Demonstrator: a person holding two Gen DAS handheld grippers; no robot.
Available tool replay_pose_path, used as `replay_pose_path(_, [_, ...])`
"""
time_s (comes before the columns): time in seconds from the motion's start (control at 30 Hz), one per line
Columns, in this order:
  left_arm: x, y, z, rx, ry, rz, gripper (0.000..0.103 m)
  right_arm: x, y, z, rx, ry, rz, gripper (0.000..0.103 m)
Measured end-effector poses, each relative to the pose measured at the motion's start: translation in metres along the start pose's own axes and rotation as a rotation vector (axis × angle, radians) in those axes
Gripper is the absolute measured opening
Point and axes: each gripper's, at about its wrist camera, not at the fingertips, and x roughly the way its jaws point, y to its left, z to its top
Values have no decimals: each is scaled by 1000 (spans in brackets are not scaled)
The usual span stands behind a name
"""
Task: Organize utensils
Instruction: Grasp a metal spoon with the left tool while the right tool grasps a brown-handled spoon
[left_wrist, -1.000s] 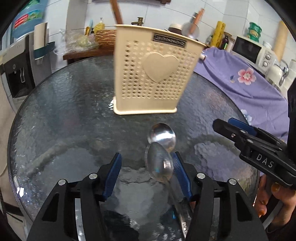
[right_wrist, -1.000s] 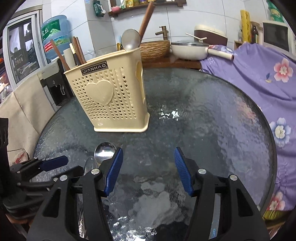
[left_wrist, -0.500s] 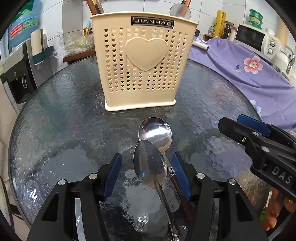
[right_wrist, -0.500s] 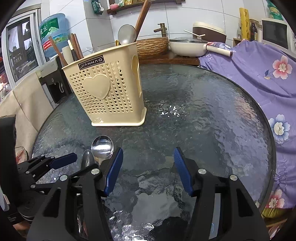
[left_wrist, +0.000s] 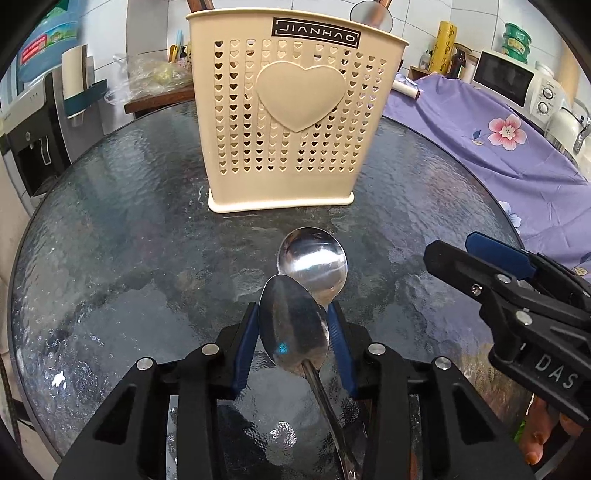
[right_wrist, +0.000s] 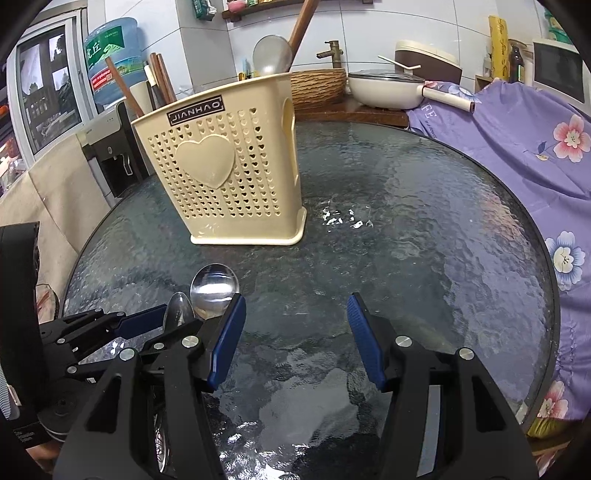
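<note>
My left gripper (left_wrist: 293, 328) sits low over the near edge of the round glass desk (left_wrist: 110, 240), its blue pads narrowed about the bowl of a steel spoon (left_wrist: 293, 326); whether they actually press it I cannot tell. Its handle runs back beneath the gripper. A second, rounder spoon (left_wrist: 313, 260) lies on the glass just beyond, partly under the first. The cream utensil holder (left_wrist: 295, 122) stands upright toward the desk's middle, with utensils poking from its top. My right gripper (right_wrist: 295, 332) hovers over the near edge with fingers spread wide, holding nothing.
</note>
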Motion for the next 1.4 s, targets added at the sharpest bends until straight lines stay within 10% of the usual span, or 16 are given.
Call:
replay_pose_path(0.8, [-18, 73, 4, -114, -23, 49, 37, 54, 71, -2, -191, 221, 28, 58])
replay_pose_path(1.4, [-18, 94, 5, -149, -21, 42, 36, 76, 92, 11, -227, 214, 18, 52])
